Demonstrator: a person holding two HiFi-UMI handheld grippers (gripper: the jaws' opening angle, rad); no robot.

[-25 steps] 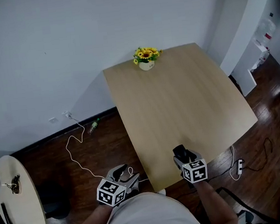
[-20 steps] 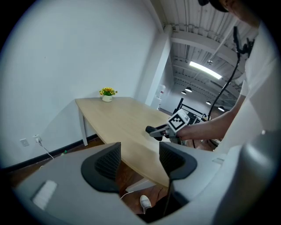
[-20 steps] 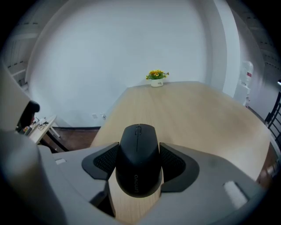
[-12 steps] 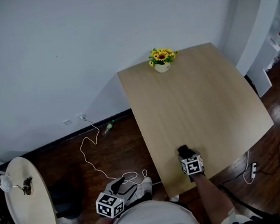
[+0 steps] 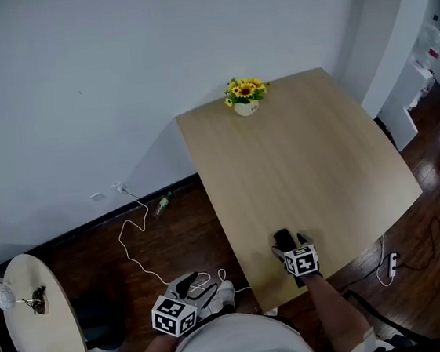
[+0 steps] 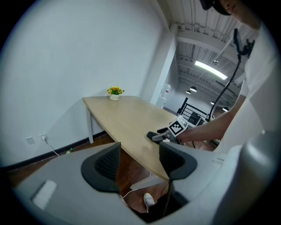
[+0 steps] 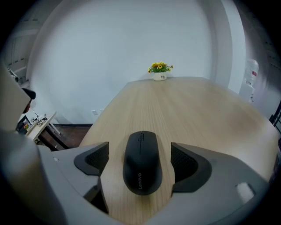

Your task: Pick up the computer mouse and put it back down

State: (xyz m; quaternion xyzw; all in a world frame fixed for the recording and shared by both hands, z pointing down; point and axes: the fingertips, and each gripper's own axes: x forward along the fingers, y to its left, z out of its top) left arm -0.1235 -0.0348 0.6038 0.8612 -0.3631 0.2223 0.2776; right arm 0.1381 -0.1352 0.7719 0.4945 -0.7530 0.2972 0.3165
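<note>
- Black and matte, the computer mouse [image 7: 141, 169] lies flat on the pale wood surface [image 5: 304, 154], close to the near edge, with its scroll wheel pointing toward the far end.
- The right claw [image 7: 139, 159] sits low over the mouse with one jaw on each side. Its jaws are opening, and the mouse lies between them.
- A strip of bare wood shows between each pad and the mouse's flanks, so neither pad presses on it.
- In the head view, the right claw's marker cube is just inside the near edge of the surface, and the person's forearm reaches in from below.
- The left claw [image 6: 140, 161] hangs off the surface, left of its near corner and above the dark wooden floor [image 5: 187, 230].
- The left claw's jaws stand apart with nothing between them. The gap shows only floor, a white shoe [image 6: 149, 200] and the edge of the surface.
- A small pot of yellow flowers [image 5: 244, 96] stands at the far edge, near the white wall and well apart from the mouse.
- A white cable [image 5: 132, 236] loops across the floor from the wall, and a white power strip [image 5: 387, 267] lies to the right of the surface.
- A smaller round surface [image 5: 41, 334] stands at the far left.
</note>
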